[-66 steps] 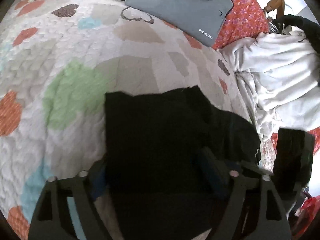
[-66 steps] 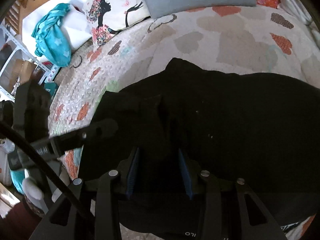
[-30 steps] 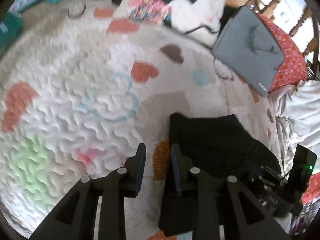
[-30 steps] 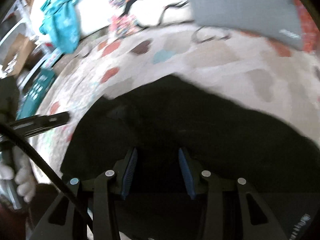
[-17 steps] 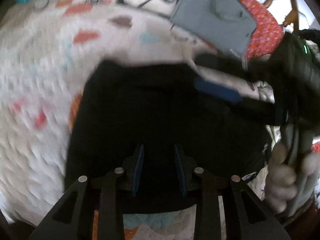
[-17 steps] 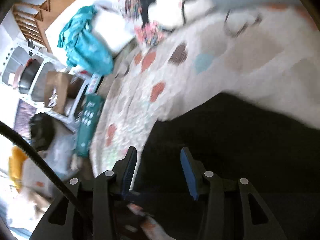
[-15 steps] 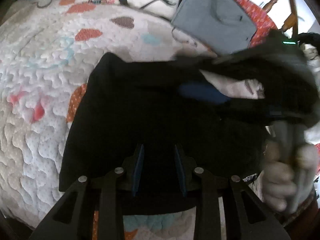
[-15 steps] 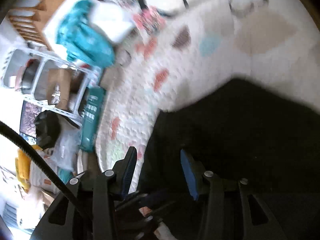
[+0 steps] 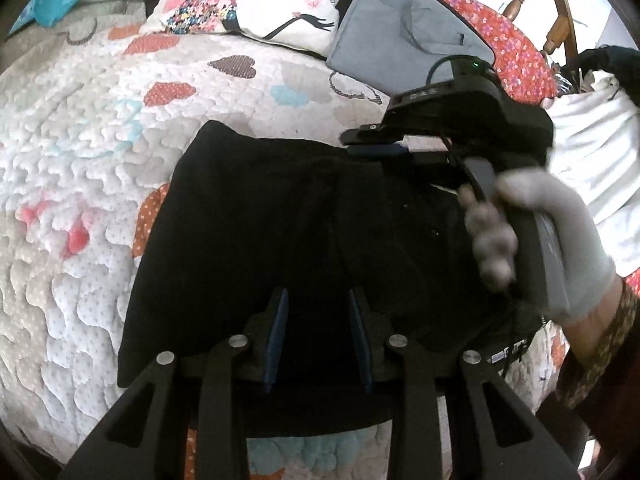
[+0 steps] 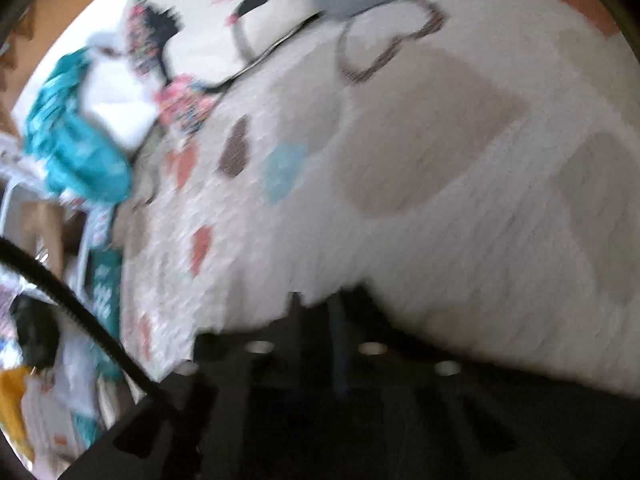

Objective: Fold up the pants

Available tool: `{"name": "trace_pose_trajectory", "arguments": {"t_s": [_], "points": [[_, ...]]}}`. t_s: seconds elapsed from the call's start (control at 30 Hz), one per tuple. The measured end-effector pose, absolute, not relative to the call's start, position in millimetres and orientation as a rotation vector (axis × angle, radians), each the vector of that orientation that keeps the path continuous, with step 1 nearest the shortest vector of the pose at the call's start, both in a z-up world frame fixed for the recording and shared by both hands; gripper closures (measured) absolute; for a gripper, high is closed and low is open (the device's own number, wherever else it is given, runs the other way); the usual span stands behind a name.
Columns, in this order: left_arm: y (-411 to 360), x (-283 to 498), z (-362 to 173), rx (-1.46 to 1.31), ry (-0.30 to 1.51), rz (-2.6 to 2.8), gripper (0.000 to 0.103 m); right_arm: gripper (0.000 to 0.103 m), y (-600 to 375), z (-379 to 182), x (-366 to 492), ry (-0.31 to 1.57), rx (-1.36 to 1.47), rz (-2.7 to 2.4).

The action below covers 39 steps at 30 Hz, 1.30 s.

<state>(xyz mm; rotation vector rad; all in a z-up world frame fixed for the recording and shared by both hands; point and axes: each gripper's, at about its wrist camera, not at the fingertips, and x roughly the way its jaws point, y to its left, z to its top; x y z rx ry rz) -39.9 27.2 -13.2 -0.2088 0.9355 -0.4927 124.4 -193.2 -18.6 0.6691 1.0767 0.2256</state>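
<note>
Bright daylight, fisheye bending at edges, right wrist view motion-blurred

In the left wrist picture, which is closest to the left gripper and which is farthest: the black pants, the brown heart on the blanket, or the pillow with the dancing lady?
1. The black pants: right under the left gripper.
2. The brown heart: on the quilt, past the pants' far edge.
3. The pillow with the dancing lady: farthest, at the top of the bed.

bed with a white quilt (image 9: 80,168) printed in coloured hearts. on it we note: black pants (image 9: 280,220), folded, in the middle; a white illustrated pillow (image 9: 256,0) and a grey bag (image 9: 404,28) at the far edge; white cloth (image 9: 592,152) at the right.
</note>
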Motion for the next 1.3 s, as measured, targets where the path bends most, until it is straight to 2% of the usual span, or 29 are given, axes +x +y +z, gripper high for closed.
{"name": "trace_pose_trajectory", "arguments": {"t_s": [0.07,0.1,0.2,0.23,0.27,0.3,0.33,0.37,0.4,0.47,0.63,0.73,0.8,0.83,0.87,0.93,1.1,1.13,1.2,1.3], "points": [[27.8,-40.0,-12.0,-0.203,0.931,-0.494,0.073,0.074,-203.5,2.7,122.5,1.025,0.580,0.093],[28.8,-40.0,-10.6,-0.204,0.930,-0.496,0.073,0.071,-208.6,16.0,115.3,0.990,0.555,0.075],[38.1,-46.9,5.5,-0.250,0.889,-0.527,0.073,0.070,-218.2,52.2,78.4,0.899,0.477,0.100],[40.2,-49.5,15.5,-0.261,0.861,-0.542,0.073,0.066,-221.2,66.5,55.9,0.841,0.410,0.086],[39.9,-51.4,28.3,-0.248,0.822,-0.543,0.071,0.047,-221.8,78.6,30.6,0.778,0.333,0.056],[36.2,-51.2,38.0,-0.218,0.795,-0.534,0.063,0.032,-222.0,89.0,2.8,0.701,0.253,0.013],[28.6,-47.9,46.5,-0.174,0.777,-0.524,0.053,0.006,-226.2,96.8,-25.2,0.619,0.207,-0.015],[21.9,-44.8,49.6,-0.149,0.781,-0.523,0.048,0.001,-232.8,97.9,-44.5,0.585,0.204,-0.006],[14.4,-39.7,49.8,-0.126,0.798,-0.522,0.045,0.002,-244.3,93.3,-63.7,0.635,0.242,0.052],[-5.9,-25.2,41.7,-0.068,0.856,-0.515,0.045,0.015,-258.0,82.3,-88.2,0.718,0.310,0.100],[-39.7,-9.3,-3.5,0.065,0.995,-0.439,0.044,0.016,-276.9,47.1,-130.3,0.769,0.448,0.160],[-48.7,-21.8,-6.5,0.152,0.936,-0.410,0.041,0.016,-284.8,22.9,-137.5,0.776,0.603,0.252],[-48.7,-24.4,-2.1,0.157,0.969,-0.404,0.041,0.024,-293.4,1.8,-141.0,0.841,0.660,0.185],[-46.9,-25.0,2.3,0.135,0.988,-0.409,0.041,0.039,-294.2,-5.2,-144.2,0.871,0.654,0.113],[-44.6,-29.1,10.3,0.101,0.987,-0.430,0.041,0.059,-299.9,-11.6,-150.5,0.876,0.672,0.064],[-48.5,-39.0,27.5,0.085,0.937,-0.464,0.041,0.068,-316.3,-20.0,-166.9,0.836,0.789,0.044],[-86.8,-34.2,31.2,0.073,0.945,-0.527,0.041,0.062,-314.2,3.9,-181.8,0.725,0.766,0.038],[-99.4,-34.0,24.8,0.112,0.948,-0.508,0.041,0.057,-313.2,6.6,-181.1,0.719,0.758,0.047],[-115.9,-42.7,13.1,0.191,0.968,-0.483,0.043,0.055,-314.6,6.0,-180.4,0.724,0.754,0.040],[-126.9,-81.5,3.9,0.348,0.854,-0.434,0.046,0.055,-328.7,3.6,-182.3,0.727,0.762,-0.014]]}}
